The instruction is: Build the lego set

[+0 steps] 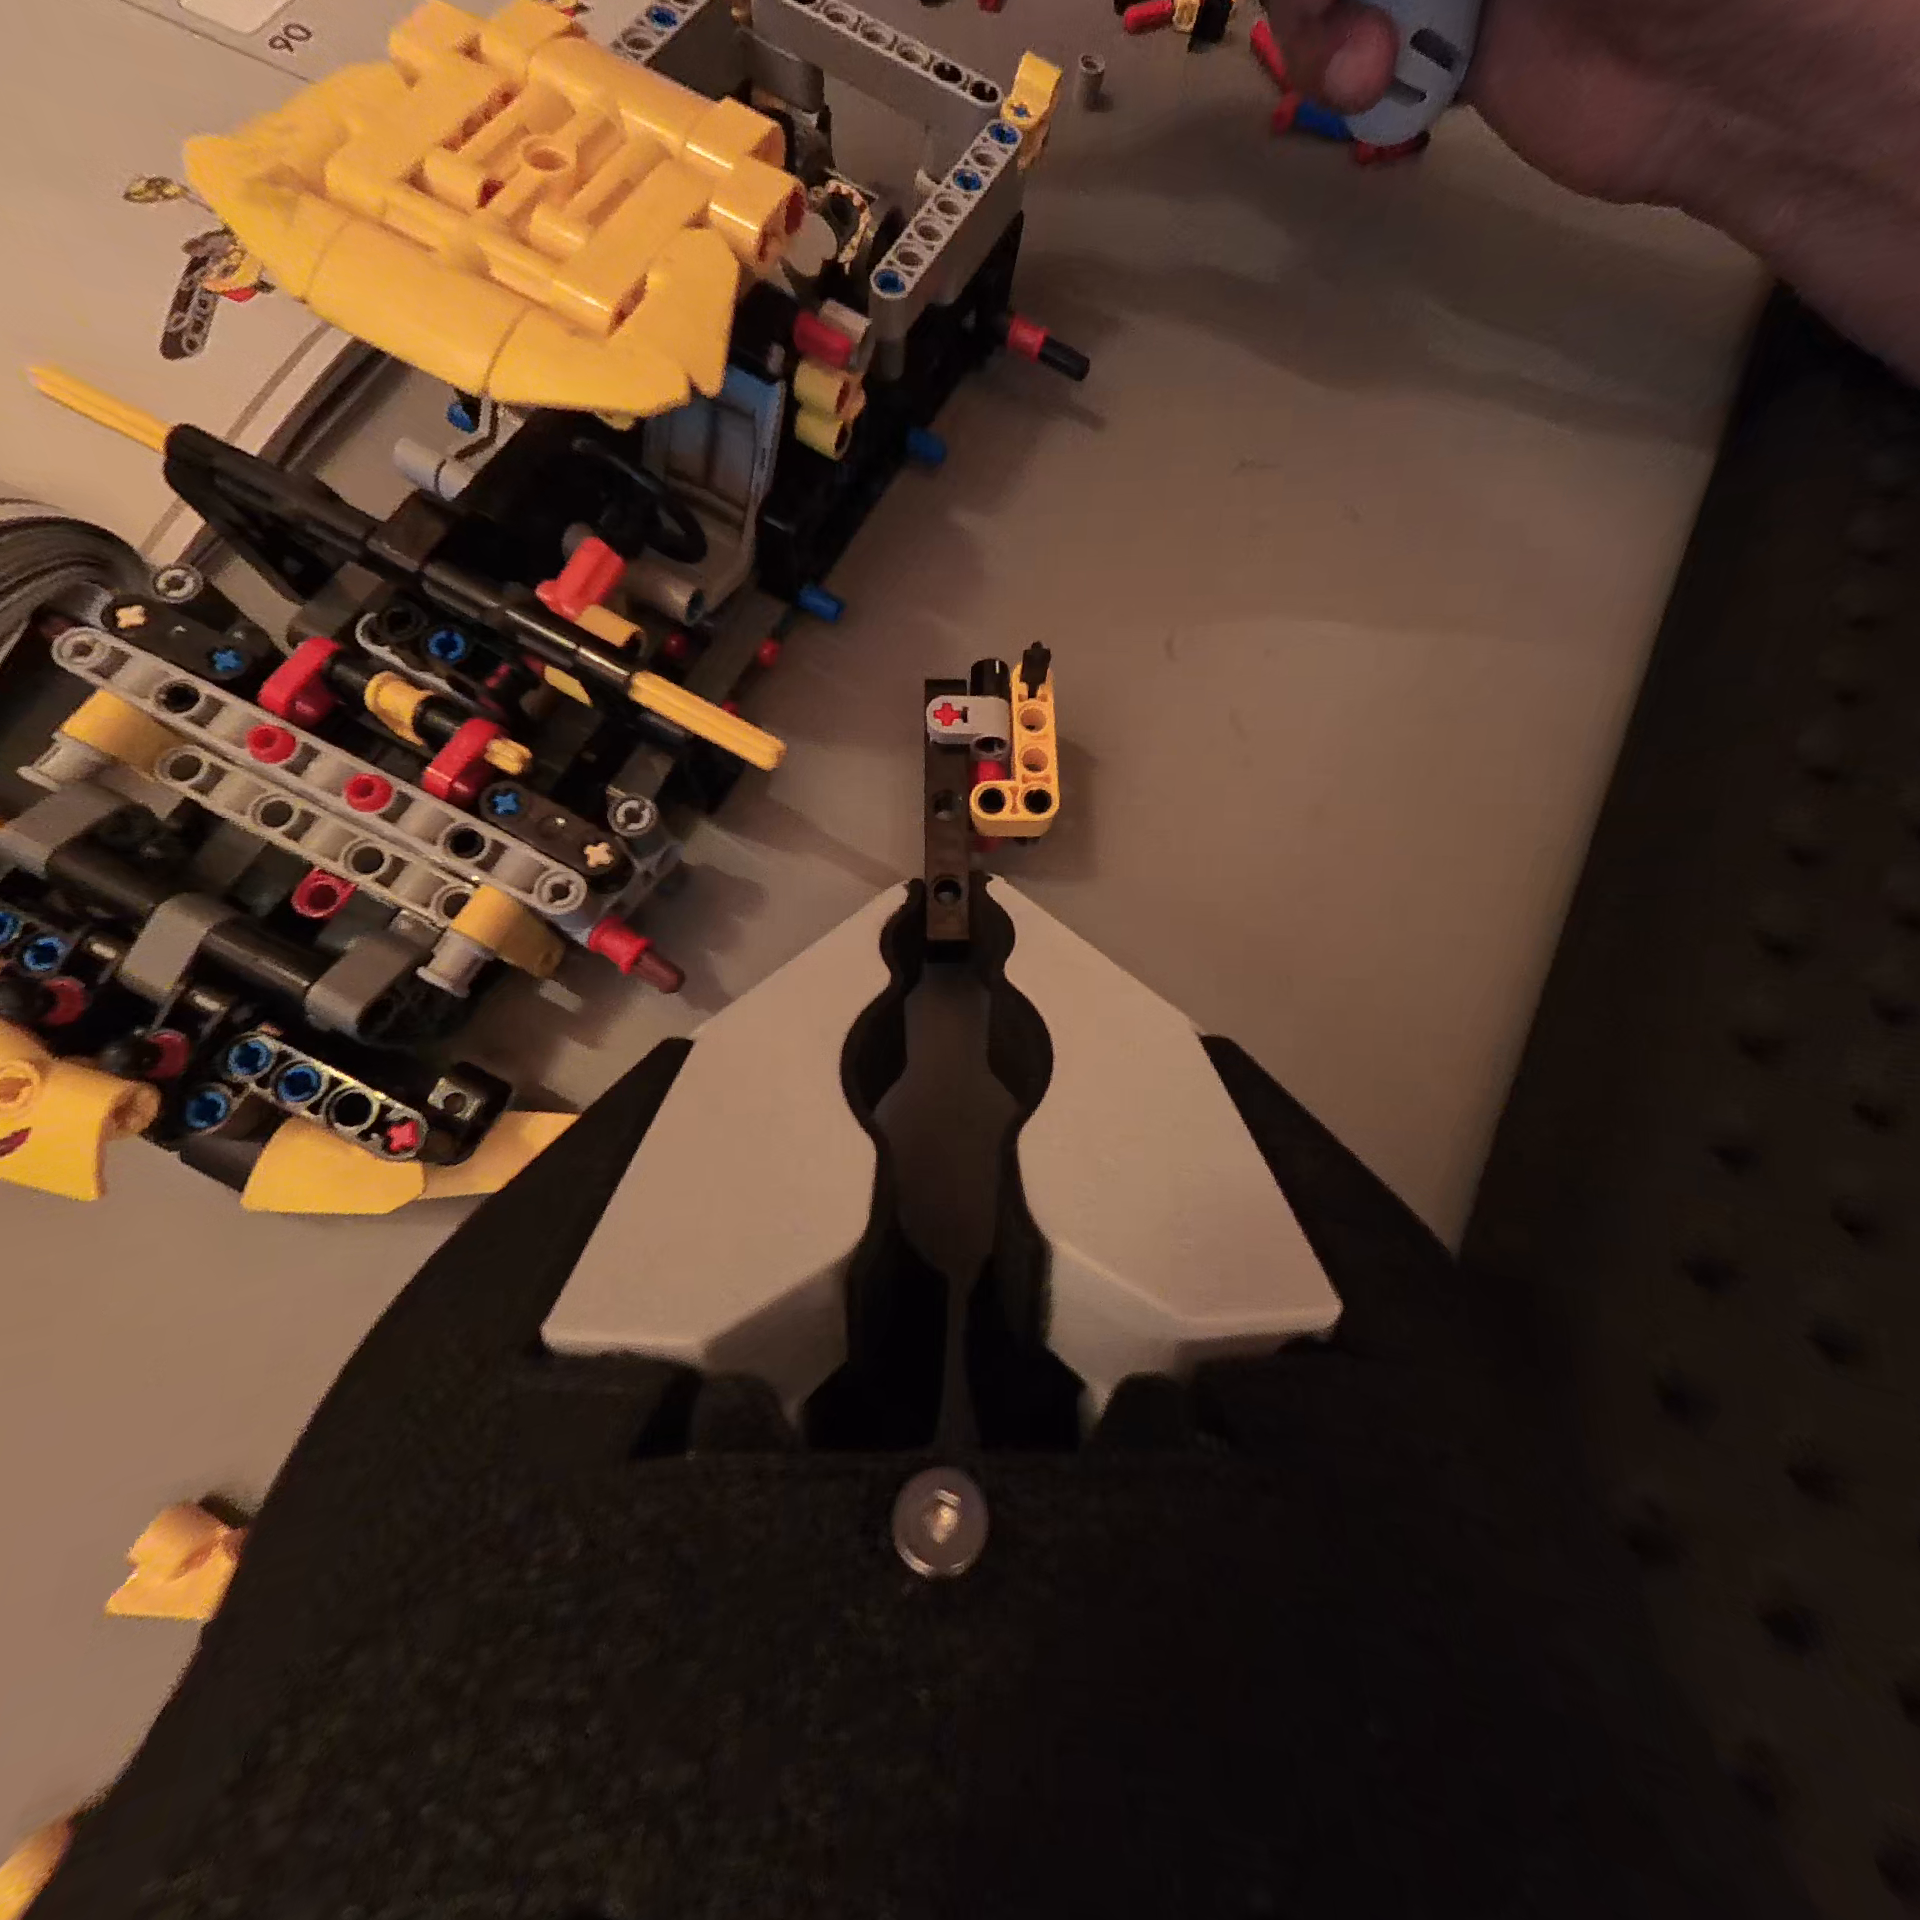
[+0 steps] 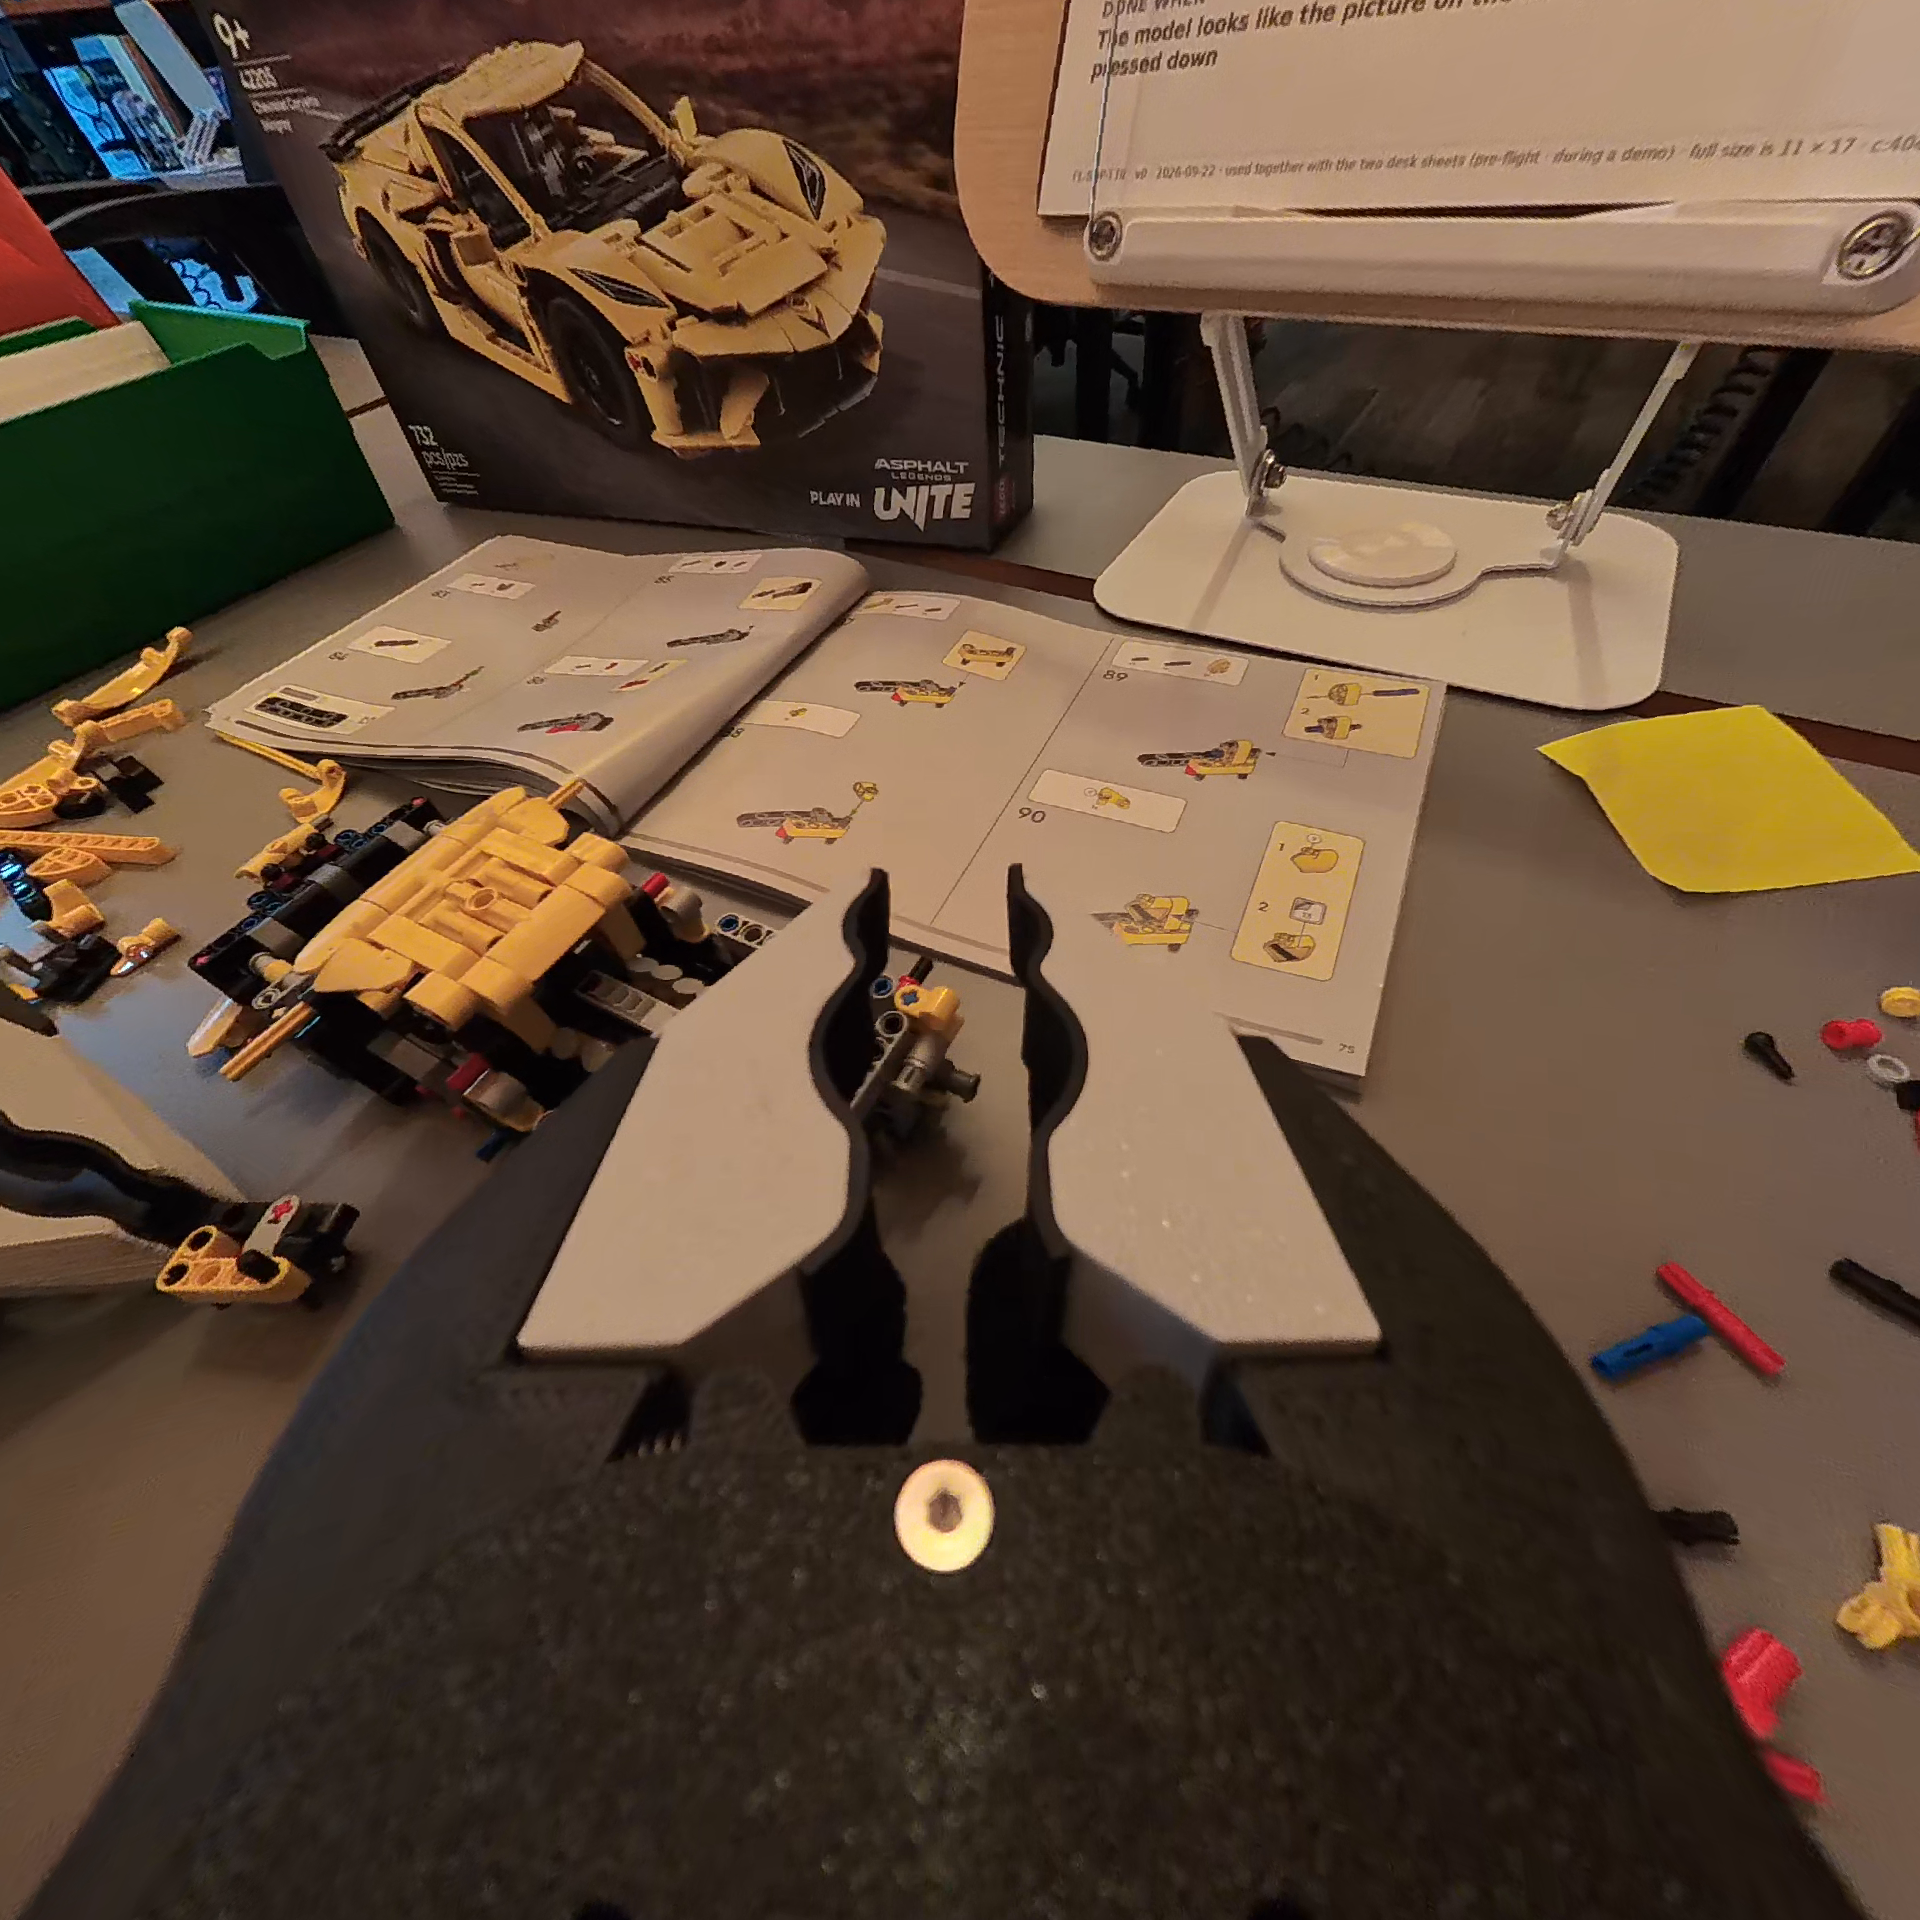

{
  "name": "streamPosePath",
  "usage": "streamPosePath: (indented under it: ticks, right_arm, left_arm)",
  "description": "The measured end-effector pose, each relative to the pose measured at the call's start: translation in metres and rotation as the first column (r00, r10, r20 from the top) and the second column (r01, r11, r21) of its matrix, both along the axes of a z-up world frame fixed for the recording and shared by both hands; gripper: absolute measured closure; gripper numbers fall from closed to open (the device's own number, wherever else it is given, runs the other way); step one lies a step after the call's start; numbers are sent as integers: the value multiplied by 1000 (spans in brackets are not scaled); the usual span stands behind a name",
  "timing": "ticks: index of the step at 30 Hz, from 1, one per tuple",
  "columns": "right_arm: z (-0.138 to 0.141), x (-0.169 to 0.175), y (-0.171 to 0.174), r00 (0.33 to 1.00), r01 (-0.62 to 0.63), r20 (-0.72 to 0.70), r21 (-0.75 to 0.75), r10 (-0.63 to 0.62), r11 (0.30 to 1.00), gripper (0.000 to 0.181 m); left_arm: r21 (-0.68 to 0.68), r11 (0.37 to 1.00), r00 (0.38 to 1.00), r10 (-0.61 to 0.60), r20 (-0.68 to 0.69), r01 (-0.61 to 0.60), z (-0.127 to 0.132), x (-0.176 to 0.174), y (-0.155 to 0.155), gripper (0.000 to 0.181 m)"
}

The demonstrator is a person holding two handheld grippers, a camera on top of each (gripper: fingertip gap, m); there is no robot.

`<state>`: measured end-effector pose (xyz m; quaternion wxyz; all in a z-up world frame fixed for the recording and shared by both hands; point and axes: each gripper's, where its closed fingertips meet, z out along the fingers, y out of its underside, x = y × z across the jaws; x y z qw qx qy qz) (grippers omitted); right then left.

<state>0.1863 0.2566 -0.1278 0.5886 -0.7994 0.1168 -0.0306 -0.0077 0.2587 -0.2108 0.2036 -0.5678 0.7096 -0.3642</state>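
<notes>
Grey tabletop [image 2: 1507, 935] holds the half-built yellow and black brick car [image 1: 436, 623]. Beside the car, the left gripper [image 1: 948, 914] pinches a small black and yellow brick piece [image 1: 987, 769], ready to join. Right gripper [image 2: 948, 894] waits wide over the open paper booklet [image 2: 727, 707].

The car model [image 1: 488, 239] is made of glossy yellow plastic panels over matt black and grey beams; the booklet [image 2: 1039, 748] is printed on smooth, faintly shiny paper; the table [image 1: 1351, 582] is finished smooth and matt; the tongs [image 2: 945, 904] are formed of pale matt plastic on a rough, grainy black body with one shiny metal screw [image 2: 943, 1515].
</notes>
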Motion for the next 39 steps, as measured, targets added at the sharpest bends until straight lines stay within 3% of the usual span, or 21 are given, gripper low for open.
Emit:
streamPosePath:
  ticks: [23, 32, 35, 39]
  right_arm:
    - [5, -5, -1, 1000, -20, -9, 18, 20, 1000, 160]
    - [5, -8, 0, 1000, -31, -1, 16, 31, 999, 160]
    - [4, -6, 0, 1000, -29, -8, 15, 30, 999, 160]
    - [2, -7, 1, 999, -36, -14, 13, 36, 999, 159]
  left_arm:
    - [29, 1000, 1000, -5, 8, 5, 0, 0, -1, 173]
    - [-140, 990, 996, 2, 89, 11, 22, 0, -3, 162]
    - [-73, 995, 981, 78, 179, -66, 36, 5, 17, 162]
    - [-6, 950, 891, 295, 344, -312, 65, 3, 74, 163]
